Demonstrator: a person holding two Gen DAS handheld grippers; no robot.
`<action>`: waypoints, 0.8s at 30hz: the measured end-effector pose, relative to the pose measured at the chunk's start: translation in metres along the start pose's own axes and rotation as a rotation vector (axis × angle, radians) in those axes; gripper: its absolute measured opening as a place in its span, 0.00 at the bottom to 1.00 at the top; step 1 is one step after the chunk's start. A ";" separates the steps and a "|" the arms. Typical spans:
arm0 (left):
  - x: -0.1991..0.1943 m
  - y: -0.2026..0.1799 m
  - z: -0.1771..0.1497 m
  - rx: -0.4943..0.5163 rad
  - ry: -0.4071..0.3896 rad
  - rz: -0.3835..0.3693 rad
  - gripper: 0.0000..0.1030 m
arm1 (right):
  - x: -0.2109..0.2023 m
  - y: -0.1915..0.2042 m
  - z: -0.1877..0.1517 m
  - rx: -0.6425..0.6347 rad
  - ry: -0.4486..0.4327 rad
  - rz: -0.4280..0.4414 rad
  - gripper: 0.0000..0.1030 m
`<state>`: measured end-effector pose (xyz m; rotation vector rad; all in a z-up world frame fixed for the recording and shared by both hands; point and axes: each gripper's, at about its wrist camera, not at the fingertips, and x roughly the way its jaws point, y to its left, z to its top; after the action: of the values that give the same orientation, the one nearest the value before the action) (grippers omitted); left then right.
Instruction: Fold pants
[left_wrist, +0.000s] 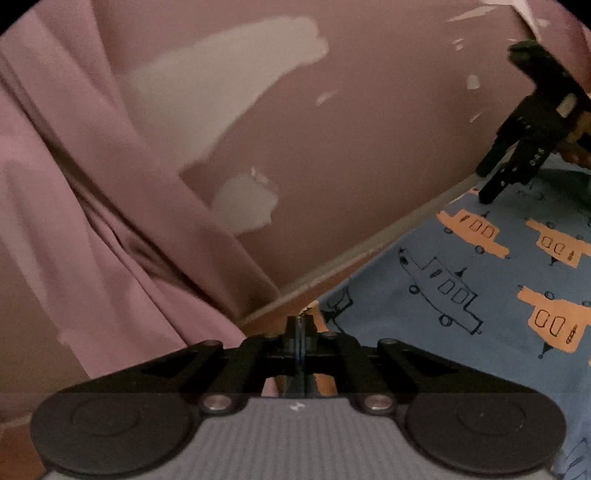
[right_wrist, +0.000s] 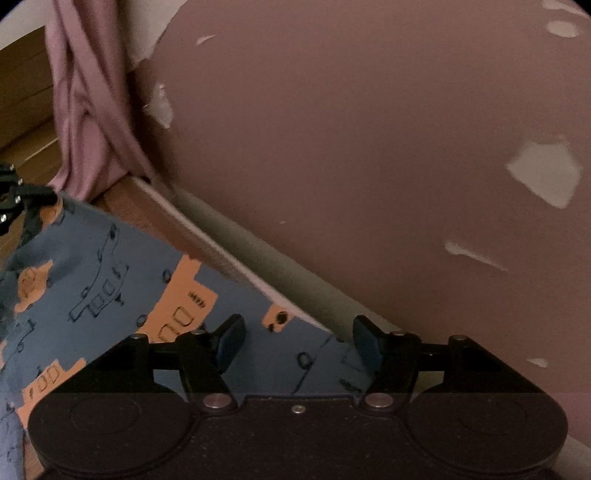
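Nearest the lens in the left wrist view, the left tongs (left_wrist: 300, 332) are pressed together, and a thin blue edge shows between the tips; I judge they are clamped on the near-left edge of the pants (left_wrist: 461, 280). In the right wrist view the right tongs (right_wrist: 299, 341) stand wide apart, with nothing between the pads and the cloth passing below the gap.

The pants (right_wrist: 110, 280) are blue fabric printed with orange blocks and dark line-drawn vehicles. They lie spread over a brown wooden surface (right_wrist: 155, 218), whether a tabletop or a bed frame I cannot tell, close against a mauve wall (left_wrist: 369, 129) with patches of flaked paint. To the left a pink curtain (left_wrist: 92, 221) hangs down. The cloth looks thin and limp, with soft wrinkles toward its left end in the right wrist view.

The risks, as I judge them: the left tongs seem to hold only a narrow bite of hem, so a quick lift could let it slip free. With one side pinched and the other loose, pulling now would drag the cloth askew and leave a crooked fold. The right tongs sit near the wall edge and might close on a single layer, or miss the edge altogether. The curtain hangs close enough on the left to snag a wide swing.
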<state>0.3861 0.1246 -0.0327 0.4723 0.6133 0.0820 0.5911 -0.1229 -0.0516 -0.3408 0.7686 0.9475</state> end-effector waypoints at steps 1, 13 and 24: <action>-0.005 -0.003 -0.002 0.021 -0.024 0.019 0.01 | 0.001 0.001 0.000 0.000 0.002 0.008 0.70; -0.041 -0.026 -0.022 0.176 -0.167 0.064 0.01 | -0.010 -0.005 -0.004 0.022 -0.051 -0.006 0.42; -0.083 -0.050 -0.046 0.326 -0.308 0.108 0.01 | -0.010 0.045 0.015 -0.374 0.036 -0.028 0.61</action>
<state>0.2886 0.0810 -0.0443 0.8173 0.2974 0.0099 0.5568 -0.0954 -0.0310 -0.6947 0.6153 1.0605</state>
